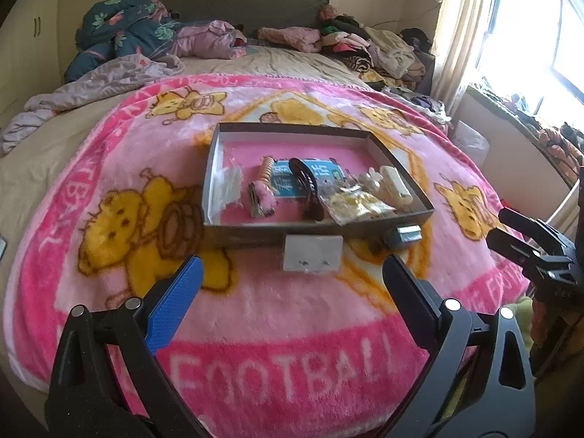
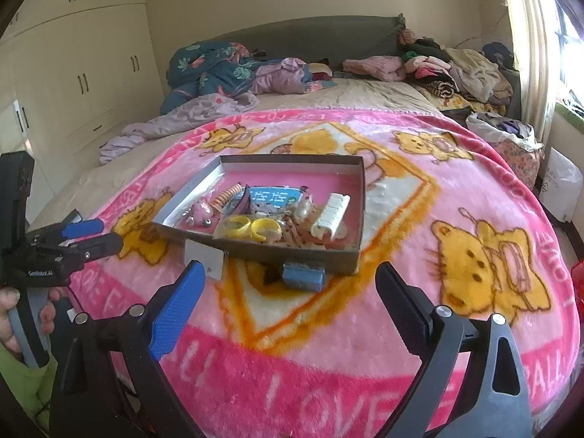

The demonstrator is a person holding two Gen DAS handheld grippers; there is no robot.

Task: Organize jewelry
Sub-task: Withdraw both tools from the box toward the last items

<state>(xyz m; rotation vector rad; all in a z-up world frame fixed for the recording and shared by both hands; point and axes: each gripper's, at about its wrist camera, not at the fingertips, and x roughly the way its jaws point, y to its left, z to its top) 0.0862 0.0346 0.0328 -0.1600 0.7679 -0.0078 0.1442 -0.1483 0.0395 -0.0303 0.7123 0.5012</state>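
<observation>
now, one shallow cardboard tray [image 1: 398,155] is seen lying on the pink blanket [image 1: 255,310], and its pink floor is crowded along the near side. inside it, in the left wrist view, a clear plastic packet [image 1: 228,188] is set at the left, a coiled beige hair tie [image 1: 267,169] and a pink fluffy piece [image 1: 263,200] are placed just beside it, a blue printed card [image 1: 314,179] is laid flat in the middle, and a dark hair clip [image 1: 308,189] is rested across that card. a clear bag of yellow pieces [image 1: 356,204] is tucked at the near right, touching a cream hair claw [image 1: 394,186] against the right wall. in the right wrist view two yellow rings [image 2: 252,228] are counted in that bag.

outside the tray, two things are left on the blanket against its near wall: one white earring card [image 1: 313,253], on which two small studs are made out, and one small blue box [image 2: 303,276] near the tray's right corner.

the left gripper [image 1: 292,284] is held low over the blanket just short of the earring card, jaws spread wide, nothing gripped. the right gripper [image 2: 288,292] is held likewise, fully parted and bare, with the blue box lying between and beyond its fingertips [image 2: 179,303].
</observation>
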